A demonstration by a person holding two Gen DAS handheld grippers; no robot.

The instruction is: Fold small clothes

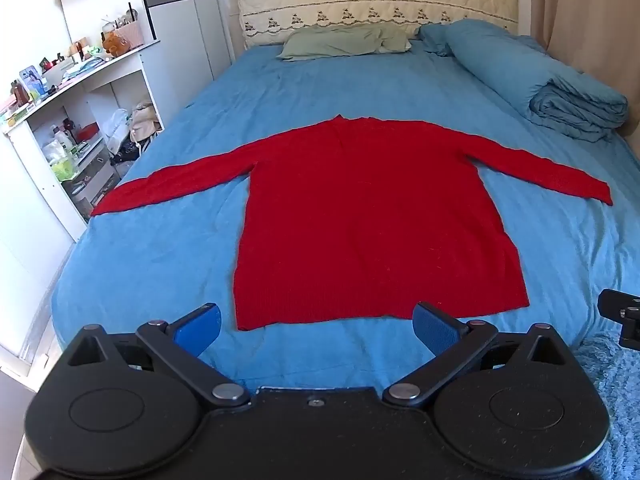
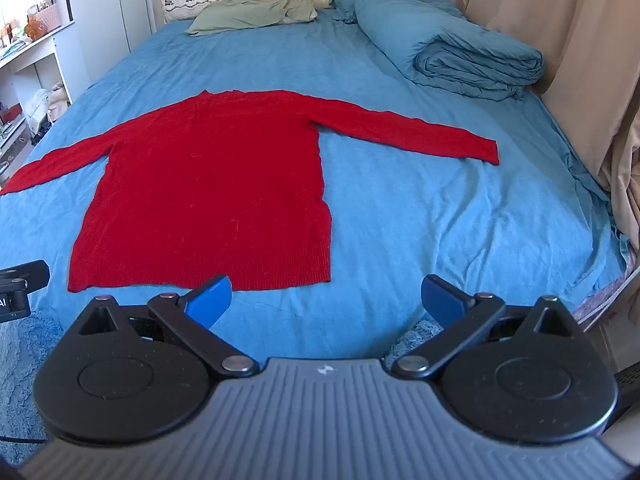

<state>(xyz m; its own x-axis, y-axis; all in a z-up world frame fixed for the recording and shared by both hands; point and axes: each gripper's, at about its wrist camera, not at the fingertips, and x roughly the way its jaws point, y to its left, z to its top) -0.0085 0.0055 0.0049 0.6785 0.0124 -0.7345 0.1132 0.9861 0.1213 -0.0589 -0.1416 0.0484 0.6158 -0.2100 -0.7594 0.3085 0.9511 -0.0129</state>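
Left wrist view: red sweater (image 1: 372, 216) lay flat on bed (image 1: 160, 272), soft/limp knit, prob best pinched at sleeve cuffs; both grippers' jaws were apart, nr hem.

So the red sweater (image 2: 208, 184) is lying flat on the bed (image 2: 420, 208), hem toward the foot edge, collar toward the headboard, both sleeves stretched out to the sides. It sits more toward the bed's left side. The right tongs (image 2: 325, 303) hover over the foot edge with the blue pads (image 2: 210, 304) spread wide apart, nothing between them; the left pad is just past the sweater's hem. A rolled-up blue duvet (image 2: 452, 44) lies along the right edge near the headboard, and a green pillow (image 2: 256, 12) is up at the head. A bit of the left tongs (image 2: 20, 284) pokes in at the left.
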